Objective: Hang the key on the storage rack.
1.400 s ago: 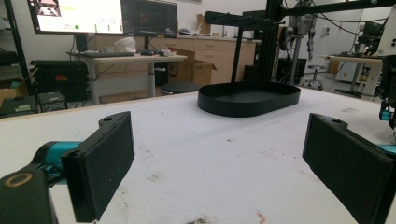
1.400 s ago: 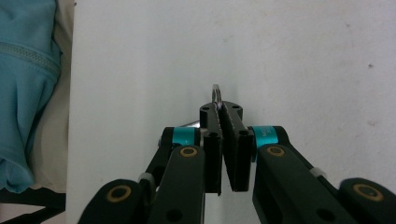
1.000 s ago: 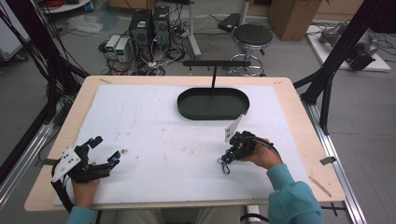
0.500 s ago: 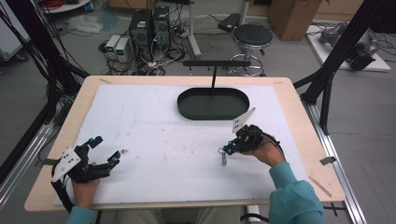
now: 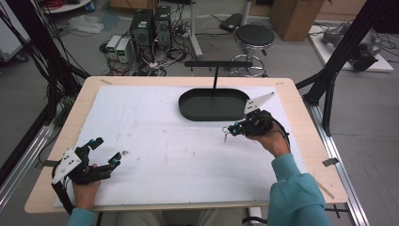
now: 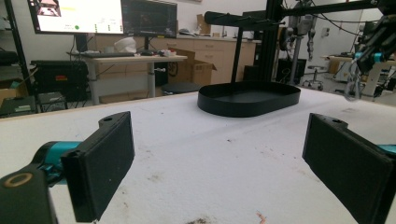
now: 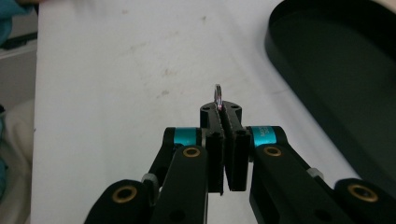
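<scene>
The left gripper (image 5: 104, 151) rests low at the near left corner of the desk (image 5: 141, 188), its jaws set wide apart with nothing between them; in the left gripper view the two black pads (image 6: 105, 163) frame bare white desk surface. A small dark speck (image 5: 124, 152) lies on the desk just beside the left gripper. Farther in and to the right, the right gripper (image 5: 230, 130) is held clear of the desk surface, its jaws closed together and clamped on a small metal ring (image 7: 217, 96). In the right gripper view the ring stands up from between the closed pads; in the high view a small metal piece (image 5: 225, 137) hangs below the jaw tips, above the desk. The right gripper is near the front right edge of the black oval tray (image 5: 188, 106), not over it. The tray sits at the far centre of the desk, with a black T-shaped stand (image 5: 216, 70) rising behind it.
</scene>
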A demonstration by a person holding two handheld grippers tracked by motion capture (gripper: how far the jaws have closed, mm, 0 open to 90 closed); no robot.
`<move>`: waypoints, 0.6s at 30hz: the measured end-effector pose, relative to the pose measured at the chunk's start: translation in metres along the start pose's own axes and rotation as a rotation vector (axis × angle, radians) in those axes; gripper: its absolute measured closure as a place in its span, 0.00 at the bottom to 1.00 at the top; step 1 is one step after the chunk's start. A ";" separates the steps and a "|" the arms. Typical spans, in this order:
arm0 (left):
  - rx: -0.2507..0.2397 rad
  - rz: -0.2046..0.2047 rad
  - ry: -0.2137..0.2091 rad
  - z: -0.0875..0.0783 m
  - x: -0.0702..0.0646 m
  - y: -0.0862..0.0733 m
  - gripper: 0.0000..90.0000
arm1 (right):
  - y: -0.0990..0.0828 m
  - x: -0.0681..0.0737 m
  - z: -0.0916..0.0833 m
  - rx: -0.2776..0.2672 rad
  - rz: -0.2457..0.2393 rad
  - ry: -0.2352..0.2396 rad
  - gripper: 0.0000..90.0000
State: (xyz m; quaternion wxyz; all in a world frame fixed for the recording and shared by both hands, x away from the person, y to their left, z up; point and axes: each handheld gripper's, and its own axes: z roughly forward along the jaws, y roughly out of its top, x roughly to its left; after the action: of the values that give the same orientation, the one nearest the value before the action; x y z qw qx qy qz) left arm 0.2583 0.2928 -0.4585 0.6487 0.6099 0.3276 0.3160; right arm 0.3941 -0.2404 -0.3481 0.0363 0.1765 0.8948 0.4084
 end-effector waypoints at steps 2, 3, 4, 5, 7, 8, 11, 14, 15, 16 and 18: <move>0.002 0.003 0.000 0.000 0.000 0.000 0.10 | 0.004 -0.003 -0.007 -0.025 0.003 -0.015 0.99; 0.000 0.000 0.000 0.000 0.000 0.000 0.10 | 0.006 -0.005 -0.010 -0.035 0.003 -0.021 0.99; 0.000 0.000 0.000 0.000 0.000 0.000 0.10 | 0.008 -0.006 -0.013 -0.046 0.008 -0.032 0.99; 0.001 0.000 0.001 0.000 0.000 0.000 0.10 | 0.010 -0.008 -0.016 -0.056 0.008 -0.037 0.99; 0.000 -0.001 0.000 0.000 0.000 0.000 0.10 | 0.015 -0.012 -0.022 -0.062 0.009 -0.053 0.99; 0.001 0.001 0.000 0.000 0.000 0.000 0.10 | 0.018 -0.014 -0.025 -0.069 0.011 -0.057 0.99; 0.001 0.000 0.000 0.000 0.000 0.000 0.10 | 0.027 -0.020 -0.035 -0.088 0.006 -0.086 0.99; 0.001 0.000 0.001 0.000 0.000 0.000 0.10 | 0.035 -0.027 -0.043 -0.098 0.009 -0.110 0.99; 0.001 0.000 0.001 0.000 0.000 0.000 0.10 | 0.037 -0.030 -0.046 -0.103 0.009 -0.118 0.99; 0.000 0.001 0.000 0.000 0.000 0.000 0.10 | 0.040 -0.032 -0.048 -0.107 0.018 -0.121 0.99; 0.001 0.000 0.000 0.000 0.000 0.000 0.10 | 0.044 -0.036 -0.052 -0.100 0.024 -0.139 0.99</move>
State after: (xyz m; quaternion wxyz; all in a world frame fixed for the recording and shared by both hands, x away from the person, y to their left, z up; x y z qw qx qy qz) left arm 0.2585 0.2932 -0.4585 0.6485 0.6101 0.3277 0.3160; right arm 0.4298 -0.2637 -0.2836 0.1023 0.2129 0.8664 0.4400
